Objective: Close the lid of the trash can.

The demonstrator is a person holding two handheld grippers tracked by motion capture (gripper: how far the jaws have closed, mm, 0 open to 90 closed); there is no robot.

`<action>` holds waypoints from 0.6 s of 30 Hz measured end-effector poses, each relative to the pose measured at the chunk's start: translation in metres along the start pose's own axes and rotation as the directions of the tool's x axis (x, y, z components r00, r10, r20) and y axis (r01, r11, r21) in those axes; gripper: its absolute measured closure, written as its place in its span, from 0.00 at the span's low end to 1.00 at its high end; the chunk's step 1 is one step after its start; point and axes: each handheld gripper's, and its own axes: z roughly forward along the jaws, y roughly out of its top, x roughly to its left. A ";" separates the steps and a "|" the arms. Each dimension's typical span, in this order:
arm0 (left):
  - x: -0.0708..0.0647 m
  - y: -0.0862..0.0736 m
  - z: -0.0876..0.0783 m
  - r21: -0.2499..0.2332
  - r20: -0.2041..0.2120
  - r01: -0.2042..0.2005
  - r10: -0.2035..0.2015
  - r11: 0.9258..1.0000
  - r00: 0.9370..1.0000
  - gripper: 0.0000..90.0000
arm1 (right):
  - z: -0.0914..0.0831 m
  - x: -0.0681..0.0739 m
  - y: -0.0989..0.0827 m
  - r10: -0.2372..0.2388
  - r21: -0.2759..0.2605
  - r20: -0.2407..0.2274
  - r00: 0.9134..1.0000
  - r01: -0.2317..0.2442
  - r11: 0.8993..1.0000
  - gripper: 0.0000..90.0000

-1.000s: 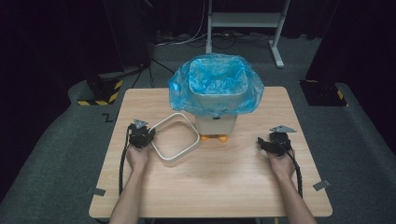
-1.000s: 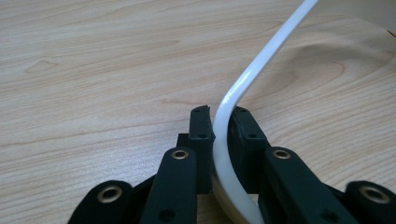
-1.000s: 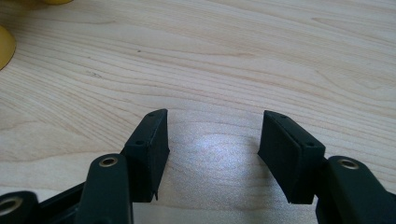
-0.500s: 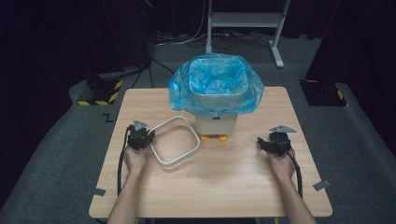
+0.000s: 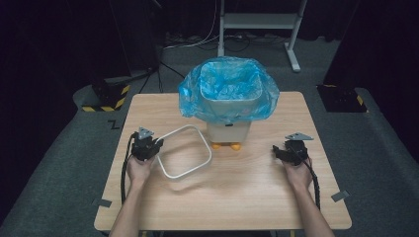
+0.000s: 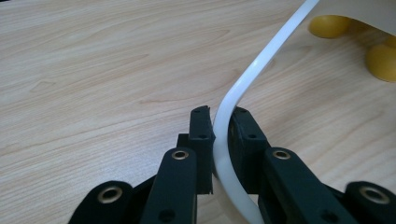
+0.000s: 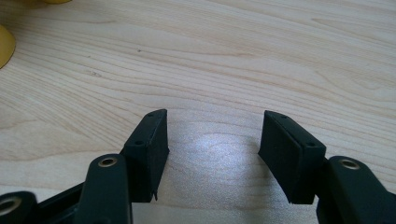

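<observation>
**Left gripper holds white ring, bin sits at 1 o'clock from it**

Left gripper (image 5: 146, 147) jaws clenched on the near-left corner of the white rounded-square ring (image 5: 184, 152); the left gripper view shows the ring's rim (image 6: 243, 86) pinched between both pads. Ring hangs tilted, its far right side toward the bin and a soft shadow under it on the table (image 5: 237, 197), so it looks lifted off the wood. Ring's body runs from the jaws toward 2 o'clock. Target, by my read: the white bin (image 5: 228, 106) lined with a blue bag (image 5: 230, 89), standing on yellow feet (image 5: 226, 146) at 1 o'clock from the left gripper, higher than the ring. Left hand is much the nearer to ring and bin. Right gripper (image 5: 290, 150) rests at 3 o'clock, well apart from the ring, jaws released with nothing but bare wood between them (image 7: 212, 140). In the way: bag overhang bulging around the bin rim, ring must clear it from above
</observation>
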 end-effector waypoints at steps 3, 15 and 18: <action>-0.003 0.002 -0.006 0.003 0.006 -0.008 0.008 1.000 1.000 0.89 | 0.000 0.000 0.000 0.000 0.000 0.002 1.000 0.000 1.000 0.46; -0.015 0.021 -0.032 -0.008 0.059 -0.049 0.049 0.999 0.997 0.89 | 0.000 0.002 0.000 -0.009 0.000 0.032 0.999 0.009 1.000 0.41; -0.018 0.026 -0.039 -0.013 0.073 -0.055 0.056 0.998 0.996 0.89 | 0.000 0.002 0.000 -0.009 0.000 0.045 0.999 0.009 1.000 0.38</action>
